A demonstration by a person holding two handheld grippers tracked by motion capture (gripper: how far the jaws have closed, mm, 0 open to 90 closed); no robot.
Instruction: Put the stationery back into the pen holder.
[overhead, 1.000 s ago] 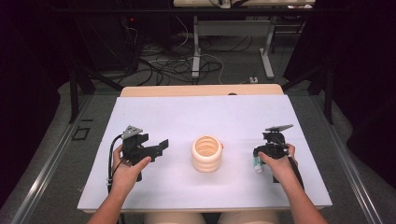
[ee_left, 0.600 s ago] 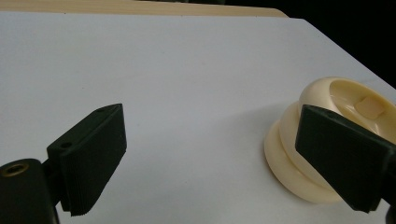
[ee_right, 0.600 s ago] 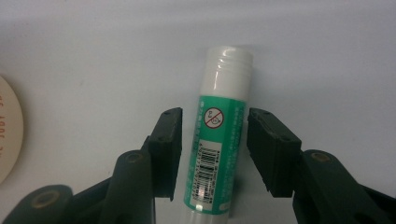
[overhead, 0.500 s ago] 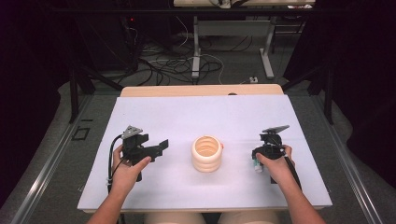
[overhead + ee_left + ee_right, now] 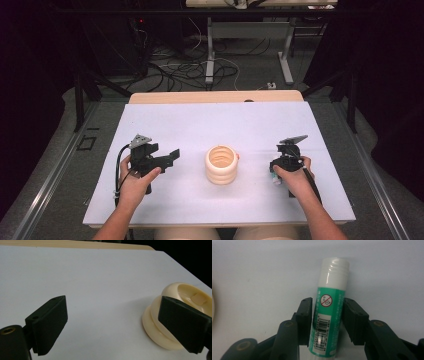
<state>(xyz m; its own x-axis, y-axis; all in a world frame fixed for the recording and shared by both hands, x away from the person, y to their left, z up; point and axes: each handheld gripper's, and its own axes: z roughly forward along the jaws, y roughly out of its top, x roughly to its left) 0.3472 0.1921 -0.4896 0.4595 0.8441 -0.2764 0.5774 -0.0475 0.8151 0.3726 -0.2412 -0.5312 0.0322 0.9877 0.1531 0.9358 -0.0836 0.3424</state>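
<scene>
- Two grippers are shown on the white counter (image 5: 165, 120), with the cream ribbed cup (image 5: 221, 164) as landmark between them.
- Right of the cup, the glue stick (image 5: 329, 307) lies flat, its long axis running straight out between the jaws of the right gripper (image 5: 328, 322), white cap foremost.
- These jaws have just been closing; they are seen narrow, flanking the green barrel, firm contact not being discernible.
- Left of the cup, the left gripper (image 5: 112, 327) is held wide and empty.

High view looks down; both tongs views sit close above the table (image 5: 200, 120).
</scene>
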